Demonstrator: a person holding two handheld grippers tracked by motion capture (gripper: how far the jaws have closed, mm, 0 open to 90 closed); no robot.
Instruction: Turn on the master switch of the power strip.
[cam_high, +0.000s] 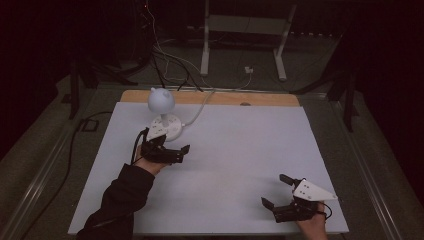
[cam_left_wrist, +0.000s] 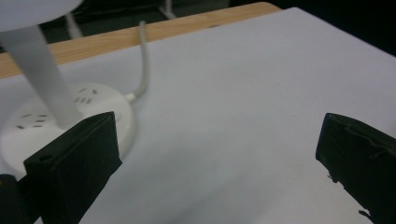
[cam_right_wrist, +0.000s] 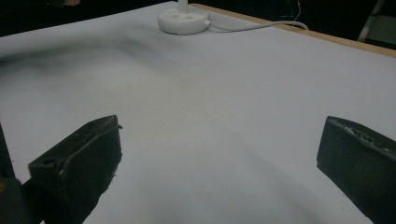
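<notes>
A small white desk lamp has a round head (cam_high: 161, 100) on a stem (cam_left_wrist: 41, 70) that rises from a round white base (cam_high: 168, 128) at the table's back left. Its white cable (cam_left_wrist: 144, 60) runs off over the back edge. My left gripper (cam_high: 172, 145) is open just in front of the base, almost touching it; the base (cam_left_wrist: 65, 116) lies just behind its left jaw, and nothing is between the jaws. My right gripper (cam_high: 276, 190) is open and empty near the front right corner, low over the sheet, with the lamp base (cam_right_wrist: 183, 19) far ahead of it.
A white sheet (cam_high: 240, 150) covers the table, leaving a wooden strip (cam_high: 260, 98) bare along the back edge. Beyond the table, cables (cam_high: 165, 65) lie on the dark floor beside a white metal frame (cam_high: 245, 30). The room around is dark.
</notes>
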